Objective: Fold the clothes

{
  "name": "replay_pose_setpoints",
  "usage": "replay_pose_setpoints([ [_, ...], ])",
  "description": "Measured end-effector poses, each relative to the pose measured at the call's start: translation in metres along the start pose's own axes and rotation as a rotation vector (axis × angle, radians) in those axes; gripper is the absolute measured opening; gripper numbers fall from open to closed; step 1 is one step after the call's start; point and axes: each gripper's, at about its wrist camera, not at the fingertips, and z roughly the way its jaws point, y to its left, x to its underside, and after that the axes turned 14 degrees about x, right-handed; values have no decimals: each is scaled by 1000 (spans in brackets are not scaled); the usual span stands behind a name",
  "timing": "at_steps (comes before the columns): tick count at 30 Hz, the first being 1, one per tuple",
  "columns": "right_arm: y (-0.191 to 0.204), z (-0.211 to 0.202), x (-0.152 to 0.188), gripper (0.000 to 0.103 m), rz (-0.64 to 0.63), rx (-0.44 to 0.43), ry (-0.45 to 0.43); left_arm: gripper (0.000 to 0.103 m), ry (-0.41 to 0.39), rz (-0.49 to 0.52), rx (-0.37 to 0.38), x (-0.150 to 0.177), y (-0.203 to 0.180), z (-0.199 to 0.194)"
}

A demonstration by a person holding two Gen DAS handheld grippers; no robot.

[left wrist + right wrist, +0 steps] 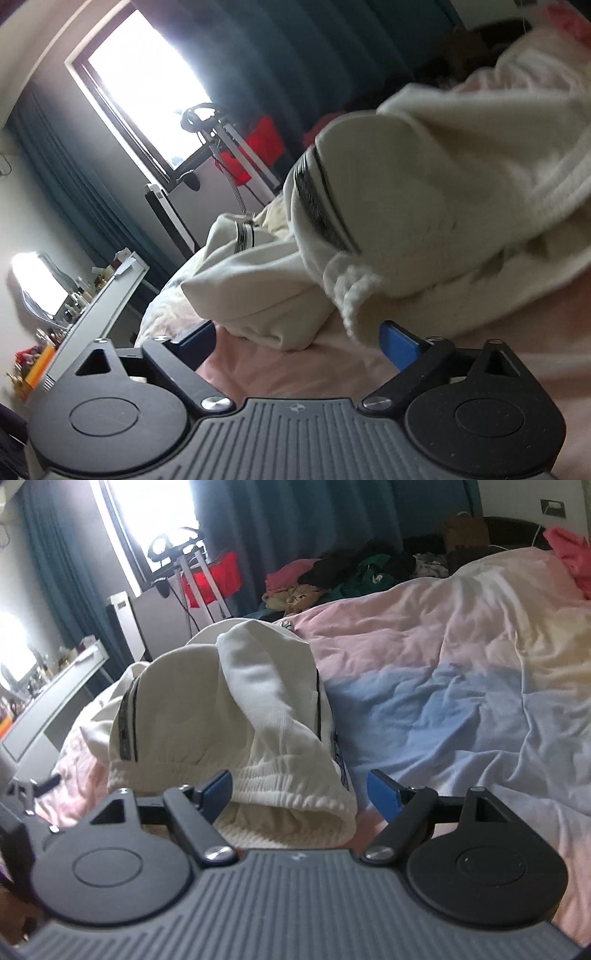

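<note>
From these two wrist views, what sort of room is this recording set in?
Most likely a bedroom at home: a bed under a rumpled pink and blue duvet, loose clothes piled at its far side, teal curtains by a window, and white trousers lying ready to fold.

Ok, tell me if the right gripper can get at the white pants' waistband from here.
Probably yes: the right gripper is open, and the waistband of the white pants lies between its fingers with nothing in the way.

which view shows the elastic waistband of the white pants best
The right wrist view: the elastic waistband of the white pants lies sharp just ahead of the open right gripper. The left wrist view shows a blurred bunch.
</note>
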Motion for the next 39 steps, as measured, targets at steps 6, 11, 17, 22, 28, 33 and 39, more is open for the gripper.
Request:
replay_pose_setpoints([
  [6, -2, 24, 18, 82, 180, -14, 35, 85, -22, 112, 22, 5, 1, 28],
  [11, 3, 38, 19, 82, 198, 51, 33, 81, -96, 306, 18, 11, -3, 43],
  [17, 1, 42, 10, 82, 269, 45, 12, 69, -306, 180, -34, 14, 8, 47],
  [22, -1, 45, 3, 82, 306, 45, -16, 69, -488, 49, -76, 6, 10, 40],
  [28, 4, 59, 0, 82, 295, 44, -36, 42, -626, -203, -21, 1, 44, 7],
  [33, 7, 59, 0, 82, 288, -13, -27, 11, -639, -382, 3, 15, 81, -24],
  [39, 17, 46, 10, 82, 250, -73, 19, 11, -486, -565, 63, 42, 119, -49],
])
